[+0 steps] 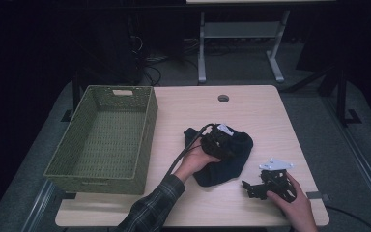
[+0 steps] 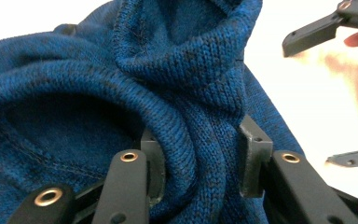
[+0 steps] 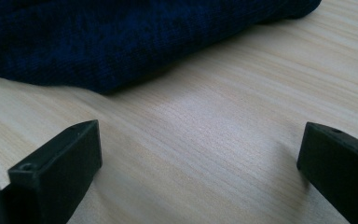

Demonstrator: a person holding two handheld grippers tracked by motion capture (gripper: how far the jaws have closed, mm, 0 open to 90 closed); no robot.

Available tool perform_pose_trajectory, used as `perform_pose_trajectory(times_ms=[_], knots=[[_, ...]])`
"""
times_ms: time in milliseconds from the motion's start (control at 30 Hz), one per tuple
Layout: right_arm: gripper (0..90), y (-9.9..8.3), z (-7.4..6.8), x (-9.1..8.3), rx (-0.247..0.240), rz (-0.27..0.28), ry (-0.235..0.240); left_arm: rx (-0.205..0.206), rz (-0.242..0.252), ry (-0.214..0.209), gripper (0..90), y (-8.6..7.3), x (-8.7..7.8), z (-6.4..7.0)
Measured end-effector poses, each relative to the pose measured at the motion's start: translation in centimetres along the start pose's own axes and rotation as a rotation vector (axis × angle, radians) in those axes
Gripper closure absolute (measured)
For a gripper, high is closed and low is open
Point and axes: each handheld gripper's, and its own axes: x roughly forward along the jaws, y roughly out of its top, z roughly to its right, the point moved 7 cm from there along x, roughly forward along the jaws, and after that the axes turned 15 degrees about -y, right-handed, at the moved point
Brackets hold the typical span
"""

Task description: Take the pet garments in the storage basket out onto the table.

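The knit [image 2: 182, 93] lies bunched on the surface [image 1: 251, 111], a thick fold of it clamped in the left claw [image 2: 198, 158]. The right claw [image 3: 196, 158], jaws apart over bare wood, sits just beside the knit's near edge, with open surface around it. A basket [image 1: 101, 140] stands well left of the left claw. Its front tag is probably a label, too dim to read.

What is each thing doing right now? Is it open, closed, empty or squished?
Left gripper: shut on a fold of the blue sweater.
Right gripper: open, holding nothing, low over the table.
Blue sweater: crumpled in a heap.
Green basket: empty, upright.
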Motion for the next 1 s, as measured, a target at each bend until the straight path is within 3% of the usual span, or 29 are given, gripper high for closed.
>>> perform_pose_trajectory(times_ms=[100, 200, 467, 767, 1000], knots=[[0.0, 0.0, 0.0, 0.0, -0.002, 0.001, 0.0, 0.0, -0.018, 0.005, 59.8, -0.2, 0.4, 0.0], [0.0, 0.0, 0.0, 0.0, 0.0, 0.0, 0.0, 0.002, -0.004, 0.004, 57.5, 0.0, 0.2, 0.1], [0.0, 0.0, 0.0, 0.0, 0.0, 0.002, 0.0, 0.024, 0.03, 0.002, 41.6, 0.7, -2.0, 0.7], [0.0, 0.0, 0.0, 0.0, 0.005, 0.002, 0.002, 0.013, 0.081, -0.002, 33.0, 1.2, -4.3, 1.2], [0.0, 0.0, 0.0, 0.0, 0.002, 0.0, 0.001, 0.016, 0.066, 0.018, 19.5, 0.4, -5.5, 1.3]])
